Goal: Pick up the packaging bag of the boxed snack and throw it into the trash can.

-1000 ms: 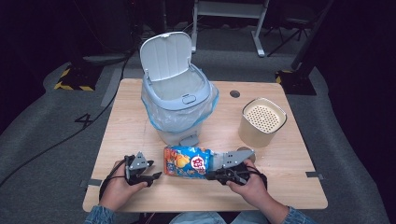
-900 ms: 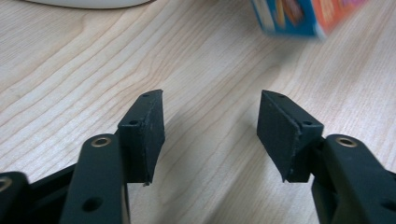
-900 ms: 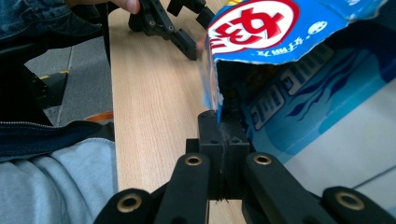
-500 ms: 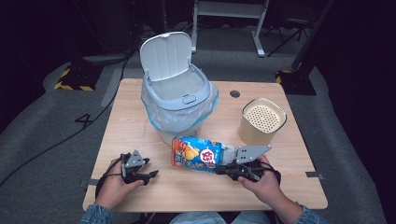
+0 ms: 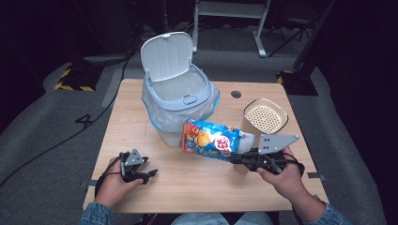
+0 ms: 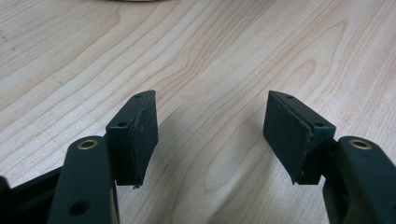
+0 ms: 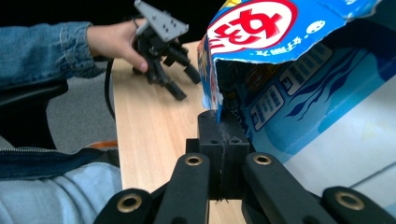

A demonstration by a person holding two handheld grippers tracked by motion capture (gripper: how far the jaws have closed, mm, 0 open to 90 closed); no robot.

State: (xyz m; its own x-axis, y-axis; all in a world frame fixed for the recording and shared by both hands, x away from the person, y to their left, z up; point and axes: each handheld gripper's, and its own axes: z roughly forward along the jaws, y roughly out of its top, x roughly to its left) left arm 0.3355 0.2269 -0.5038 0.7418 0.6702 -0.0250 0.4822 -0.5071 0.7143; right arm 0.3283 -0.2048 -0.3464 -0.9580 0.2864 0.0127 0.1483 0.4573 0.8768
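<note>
Clamping the snack bag's (image 7: 299, 79) edge, right gripper (image 7: 223, 135) contrasts left gripper (image 6: 210, 135), gaping, empty.

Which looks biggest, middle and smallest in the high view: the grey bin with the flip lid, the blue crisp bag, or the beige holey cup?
1. Grey plastic bin with its lid up, clearly the largest.
2. Blue crisp bag, which is raised off the table towards the camera, so it may look a little bigger than it is.
3. Beige perforated cup, the smallest.
</note>
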